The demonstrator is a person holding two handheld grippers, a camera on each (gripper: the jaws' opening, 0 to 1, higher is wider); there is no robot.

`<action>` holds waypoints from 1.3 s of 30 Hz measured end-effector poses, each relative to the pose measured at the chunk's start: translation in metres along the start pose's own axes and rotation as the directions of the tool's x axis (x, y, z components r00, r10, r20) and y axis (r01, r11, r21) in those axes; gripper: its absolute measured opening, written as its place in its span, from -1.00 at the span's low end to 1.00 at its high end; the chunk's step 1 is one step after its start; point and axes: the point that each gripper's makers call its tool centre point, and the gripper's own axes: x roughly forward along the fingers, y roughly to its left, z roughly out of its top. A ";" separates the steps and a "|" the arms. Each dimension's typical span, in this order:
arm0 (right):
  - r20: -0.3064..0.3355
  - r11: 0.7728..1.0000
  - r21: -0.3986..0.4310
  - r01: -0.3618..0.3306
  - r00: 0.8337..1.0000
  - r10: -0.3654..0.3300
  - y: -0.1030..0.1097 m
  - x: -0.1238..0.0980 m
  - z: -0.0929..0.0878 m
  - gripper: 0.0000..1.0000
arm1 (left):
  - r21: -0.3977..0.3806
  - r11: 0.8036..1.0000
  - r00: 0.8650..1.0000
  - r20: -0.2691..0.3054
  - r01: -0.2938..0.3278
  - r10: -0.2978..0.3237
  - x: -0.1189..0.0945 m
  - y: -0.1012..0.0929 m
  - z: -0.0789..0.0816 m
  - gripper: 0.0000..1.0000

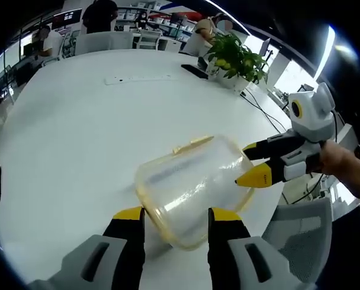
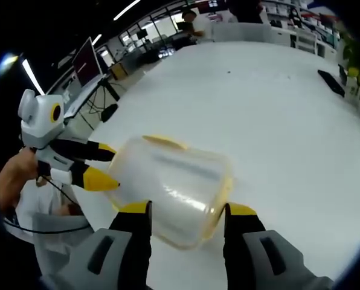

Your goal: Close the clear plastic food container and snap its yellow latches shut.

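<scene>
Looking along the left gripper (image 1: 175, 216), the two yellow-tipped jaws are seen spread apart, with the near end of the clear plastic food container (image 1: 192, 186) lying between them; firm contact cannot be confirmed. The container is seen lying tilted on the white table (image 1: 77, 133), one yellow latch (image 1: 193, 144) showing at its 12 o'clock edge. At 3 o'clock the right gripper (image 1: 252, 164) is observed, jaws parted, its lower tip touching the container wall.

In the right gripper view, the right gripper (image 2: 187, 209) is likewise held with jaws spread, the container (image 2: 174, 181) bracketed between the tips. The left gripper (image 2: 102, 164) is noted at 9 o'clock, held by a hand (image 2: 11, 178), jaws parted against the container's side. A latch (image 2: 165, 142) is visible on top.

A potted plant (image 1: 235, 60) and a dark flat object (image 1: 195, 71) are recorded at 1 o'clock on the table's far edge.
</scene>
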 end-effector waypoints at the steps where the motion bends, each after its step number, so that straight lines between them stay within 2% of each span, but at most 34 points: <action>1: 0.001 1.000 0.000 0.000 1.000 0.000 0.001 0.000 -0.001 -0.12 | 0.000 1.000 1.000 -0.001 0.000 0.000 -0.001 0.000 -0.001 -0.32; 15: -0.012 0.999 -0.029 -0.040 0.999 0.039 0.023 -0.004 -0.018 -0.12 | 0.008 1.000 1.000 -0.008 0.012 -0.012 -0.018 0.000 -0.023 -0.32; 29: -0.008 0.997 -0.041 -0.066 0.998 0.066 0.023 -0.005 -0.022 -0.11 | 0.012 1.000 1.000 0.008 0.029 -0.029 -0.019 -0.001 -0.026 -0.31; 32: -0.007 0.994 -0.079 -0.079 0.997 0.079 0.023 -0.005 -0.021 -0.10 | 0.019 0.999 0.999 0.003 0.034 -0.034 -0.019 -0.001 -0.026 -0.30; 35: -0.002 0.987 -0.143 -0.068 0.998 0.069 0.020 -0.009 -0.017 -0.15 | 0.063 0.998 1.000 0.008 0.029 -0.030 -0.021 0.000 -0.025 -0.32; 39: 0.005 0.982 -0.174 -0.077 0.997 0.079 0.020 -0.013 -0.011 -0.16 | 0.104 0.994 0.999 0.019 0.030 -0.032 -0.027 0.000 -0.020 -0.35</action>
